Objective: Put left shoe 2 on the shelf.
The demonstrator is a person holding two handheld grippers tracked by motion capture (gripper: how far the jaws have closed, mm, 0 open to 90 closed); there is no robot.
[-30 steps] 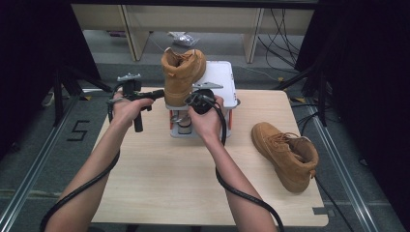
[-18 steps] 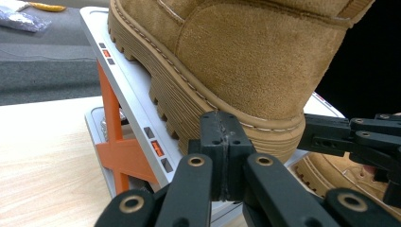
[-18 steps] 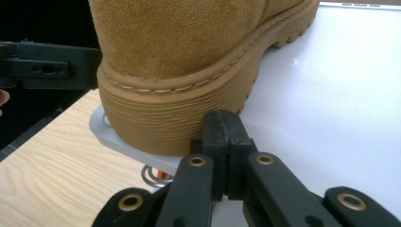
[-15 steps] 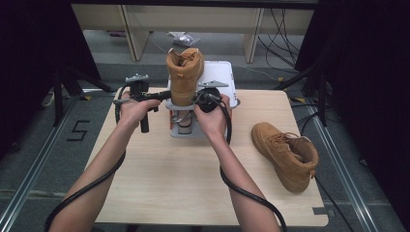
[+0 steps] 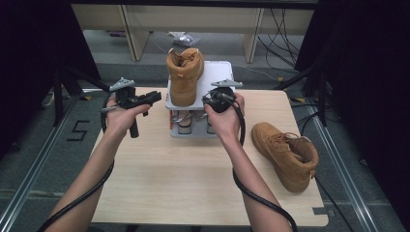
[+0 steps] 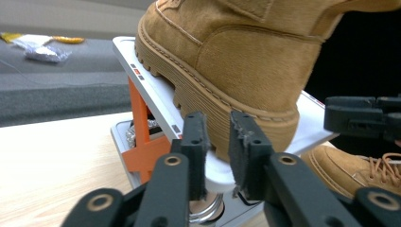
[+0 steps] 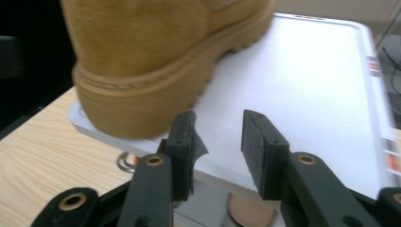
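The boot stands on the white plate of a sprung stand at upper centre of the high view, on the far part of the counter. It sits toward the plate's left side, its heel at the near left corner. That is the main risk: in the left gripper view the heel reaches almost to the plate's edge, and the plate appears to rest on springs, so a nudge from either gripper could rock it and tip the tall boot off toward the counter. Its weight on one side might tilt the plate by itself.

The left gripper sits left of the stand with its jaws released, parted with nothing pressed between the pads; they have just been opening. In its own view the left gripper points at the plate's edge just under the heel. The right gripper is at the plate's near right edge, jaws likewise freshly opened and empty; in its own view the right gripper looks across bare white plate, beside the heel. A careless pull-back there could catch the plate rim.

The second boot lies on its side at the right of the counter.

A second ago both grippers were clenched close against the boot, which leaned; now it stands squarer and both hands are clear of it.
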